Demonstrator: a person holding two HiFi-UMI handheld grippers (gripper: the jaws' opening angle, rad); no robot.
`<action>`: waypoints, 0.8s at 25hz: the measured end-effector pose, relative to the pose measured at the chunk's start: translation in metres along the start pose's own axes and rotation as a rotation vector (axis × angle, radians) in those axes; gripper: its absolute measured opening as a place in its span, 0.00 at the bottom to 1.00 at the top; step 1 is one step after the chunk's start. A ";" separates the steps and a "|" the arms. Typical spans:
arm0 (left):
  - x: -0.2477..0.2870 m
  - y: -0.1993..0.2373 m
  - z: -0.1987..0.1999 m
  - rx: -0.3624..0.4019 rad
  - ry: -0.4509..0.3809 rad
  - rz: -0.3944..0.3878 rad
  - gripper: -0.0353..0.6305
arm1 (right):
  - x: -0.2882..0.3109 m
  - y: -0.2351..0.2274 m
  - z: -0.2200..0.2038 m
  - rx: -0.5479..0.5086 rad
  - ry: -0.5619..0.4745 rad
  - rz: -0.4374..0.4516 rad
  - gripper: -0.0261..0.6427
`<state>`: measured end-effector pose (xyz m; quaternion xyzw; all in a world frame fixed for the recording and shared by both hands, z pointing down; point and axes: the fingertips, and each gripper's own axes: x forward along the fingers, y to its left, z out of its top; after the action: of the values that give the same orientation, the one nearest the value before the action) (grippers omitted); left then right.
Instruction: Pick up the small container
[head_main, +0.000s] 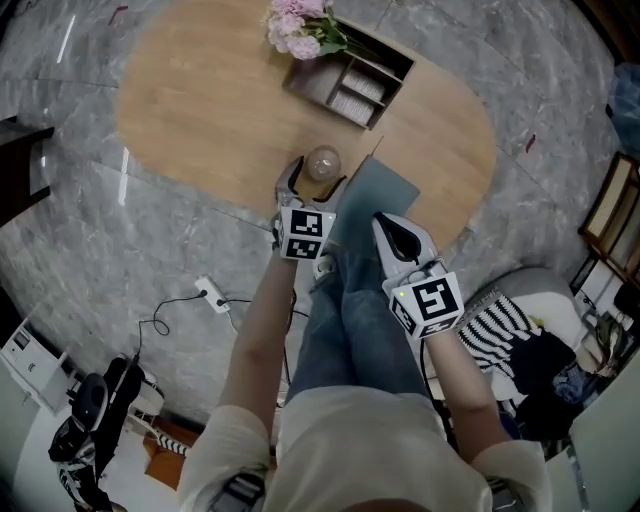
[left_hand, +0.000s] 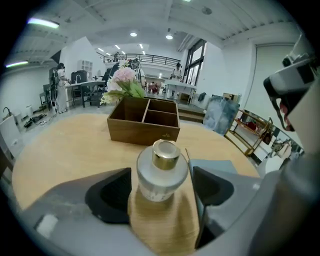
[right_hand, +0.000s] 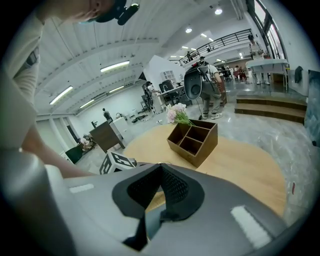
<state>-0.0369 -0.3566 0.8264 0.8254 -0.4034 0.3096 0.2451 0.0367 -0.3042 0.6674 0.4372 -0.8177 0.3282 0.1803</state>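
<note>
Our left gripper (left_hand: 161, 187) stands wide, the small container (left_hand: 163, 162) between its untouching pads on the tabletop (left_hand: 65, 150); our right gripper (right_hand: 159, 170) is closed, empty.

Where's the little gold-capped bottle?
In the left gripper view, the small container stands on the table between the jaws of the open left gripper, with the divided wooden box behind it.

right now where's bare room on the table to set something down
The table's left half, left of the wooden box and bottle, is bare; so is the right end past the box. Crowded near edge: bottle between left gripper's open jaws, blue-grey pad beside.
</note>
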 end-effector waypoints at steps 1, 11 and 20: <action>0.006 0.001 -0.001 0.003 -0.002 0.007 0.63 | 0.002 -0.003 -0.003 0.006 0.005 0.003 0.04; 0.047 0.008 -0.002 0.012 -0.034 0.059 0.63 | 0.016 -0.024 -0.022 0.063 0.041 0.013 0.04; 0.051 0.007 0.004 0.068 -0.054 0.068 0.58 | 0.019 -0.035 -0.029 0.099 0.055 0.008 0.04</action>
<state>-0.0163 -0.3890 0.8613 0.8271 -0.4269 0.3091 0.1954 0.0556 -0.3093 0.7130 0.4329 -0.7970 0.3808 0.1798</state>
